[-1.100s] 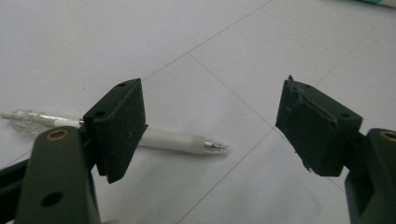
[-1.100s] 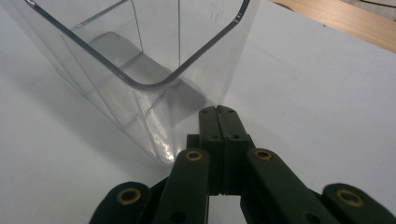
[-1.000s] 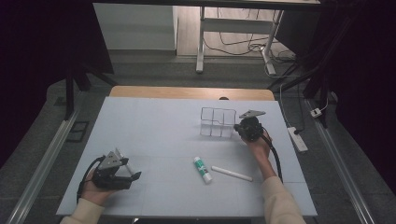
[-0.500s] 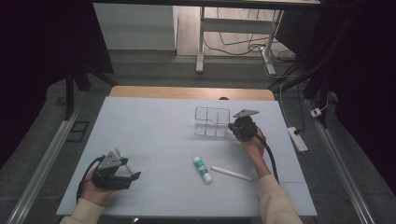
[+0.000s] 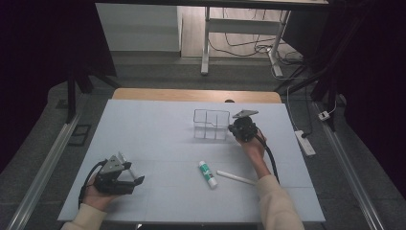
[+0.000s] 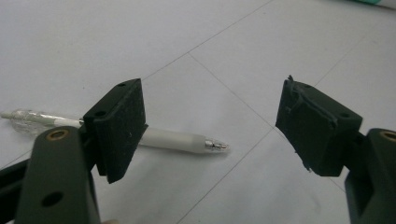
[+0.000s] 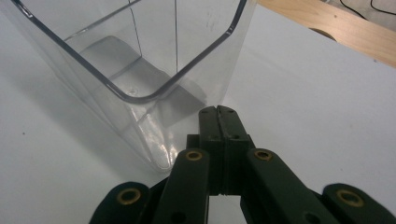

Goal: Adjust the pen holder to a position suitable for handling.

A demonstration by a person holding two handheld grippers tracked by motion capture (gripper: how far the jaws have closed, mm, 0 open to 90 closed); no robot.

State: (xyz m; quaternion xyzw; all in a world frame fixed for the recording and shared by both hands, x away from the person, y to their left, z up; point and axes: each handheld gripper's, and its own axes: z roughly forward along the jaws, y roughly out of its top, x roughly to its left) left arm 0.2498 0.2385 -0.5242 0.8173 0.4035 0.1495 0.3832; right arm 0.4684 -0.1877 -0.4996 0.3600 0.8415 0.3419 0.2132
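Your right gripper (image 7: 219, 112), jaws pressed together on nothing, sits against the clear organizer (image 5: 210, 125) at mid-table, apparently to nudge it. Your left gripper (image 6: 210, 126) rests wide open beside a pen (image 6: 177, 140).

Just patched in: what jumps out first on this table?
The clear divided organizer standing at the far middle of the pale table, with the right claw shut, its tips against the organizer's side. Nearer the person lie a glue stick and a white pen; the left claw gapes beside another pen.
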